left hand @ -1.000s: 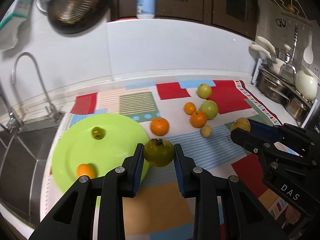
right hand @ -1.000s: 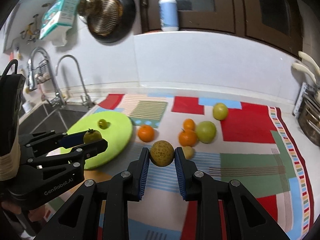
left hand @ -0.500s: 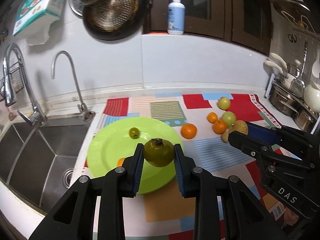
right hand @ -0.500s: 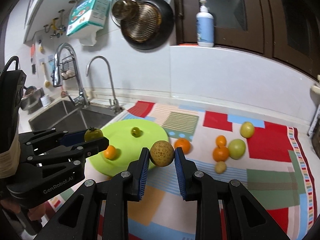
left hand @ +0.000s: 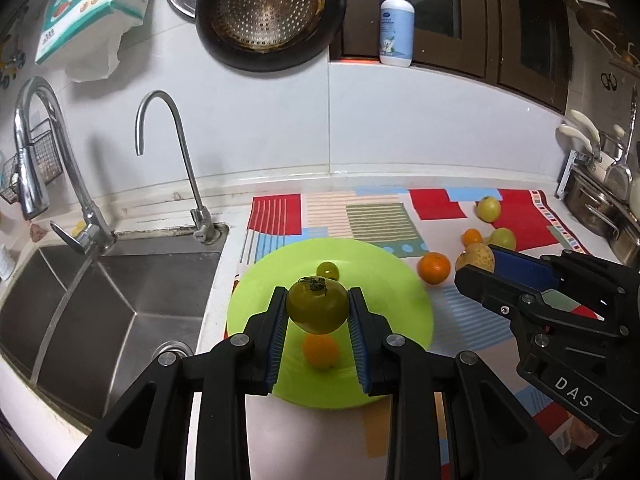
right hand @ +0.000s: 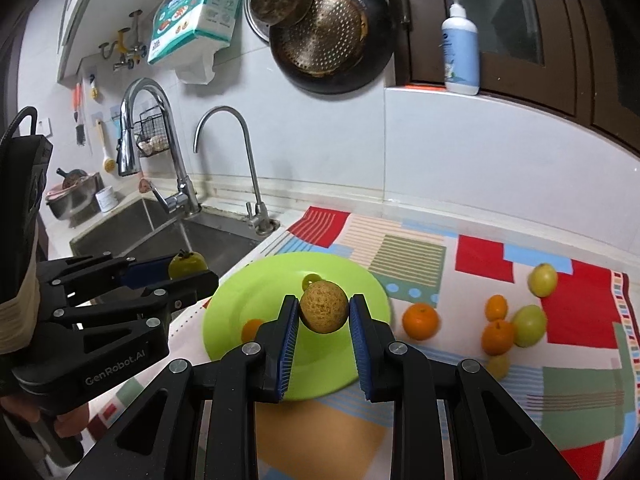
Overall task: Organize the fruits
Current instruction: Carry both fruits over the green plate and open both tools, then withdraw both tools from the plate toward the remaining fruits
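My left gripper (left hand: 318,309) is shut on a green persimmon-like fruit (left hand: 317,309) and holds it above the lime-green plate (left hand: 384,280). My right gripper (right hand: 324,313) is shut on a rough tan round fruit (right hand: 324,312), also above the plate (right hand: 360,280). On the plate lie a small green fruit (left hand: 328,269) and a small orange fruit (left hand: 320,352). Several oranges and green fruits lie on the patterned mat to the right, among them an orange (right hand: 420,321) and a green fruit (right hand: 530,325). Each gripper shows in the other's view: the right one (left hand: 476,270), the left one (right hand: 188,270).
A steel sink (left hand: 100,292) with two taps (left hand: 180,152) lies left of the plate. The white tiled wall is behind, with a hanging pan (left hand: 268,12) and a soap bottle (left hand: 397,20) on the ledge. Pots (left hand: 600,208) stand at the far right.
Both grippers, each still holding its fruit, have moved left and pulled back from the loose fruits to above the green plate. The sink has come into view.
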A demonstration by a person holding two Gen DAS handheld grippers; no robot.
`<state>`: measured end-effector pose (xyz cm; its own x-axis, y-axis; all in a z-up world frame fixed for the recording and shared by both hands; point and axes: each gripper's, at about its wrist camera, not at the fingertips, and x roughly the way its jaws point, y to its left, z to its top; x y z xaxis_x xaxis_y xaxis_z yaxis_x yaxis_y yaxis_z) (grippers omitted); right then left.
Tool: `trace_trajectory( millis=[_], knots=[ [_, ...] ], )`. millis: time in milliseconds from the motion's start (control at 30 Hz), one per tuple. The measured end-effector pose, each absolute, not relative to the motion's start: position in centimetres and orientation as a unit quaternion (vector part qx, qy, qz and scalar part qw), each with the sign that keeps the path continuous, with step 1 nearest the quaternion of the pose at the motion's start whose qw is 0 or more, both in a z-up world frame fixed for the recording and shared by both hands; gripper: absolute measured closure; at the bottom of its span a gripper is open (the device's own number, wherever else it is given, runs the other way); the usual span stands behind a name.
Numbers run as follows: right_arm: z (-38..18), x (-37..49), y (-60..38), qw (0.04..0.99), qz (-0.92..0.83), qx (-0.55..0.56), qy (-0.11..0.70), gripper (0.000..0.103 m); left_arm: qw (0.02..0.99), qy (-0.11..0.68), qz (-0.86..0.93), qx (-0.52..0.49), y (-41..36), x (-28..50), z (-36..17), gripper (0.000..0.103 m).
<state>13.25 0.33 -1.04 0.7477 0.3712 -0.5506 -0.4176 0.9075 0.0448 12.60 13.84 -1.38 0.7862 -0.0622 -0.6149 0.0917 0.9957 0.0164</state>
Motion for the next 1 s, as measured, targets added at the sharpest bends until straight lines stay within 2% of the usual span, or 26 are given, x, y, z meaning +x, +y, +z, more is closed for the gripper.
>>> trace_trajectory(
  millis=[700, 1000],
  knots=[
    [-5.6, 16.4, 3.5, 0.921, 0.164, -0.019, 0.354, 0.075, 0.918, 0.383, -0.096, 0.026, 16.6, 16.4, -6.2, 0.073],
    [-5.3, 15.5, 3.3, 0.927, 0.136, -0.011, 0.349, 0.074, 0.924, 0.364, -0.11, 0.038, 16.7, 15.3, -5.1, 0.063]
  ],
)
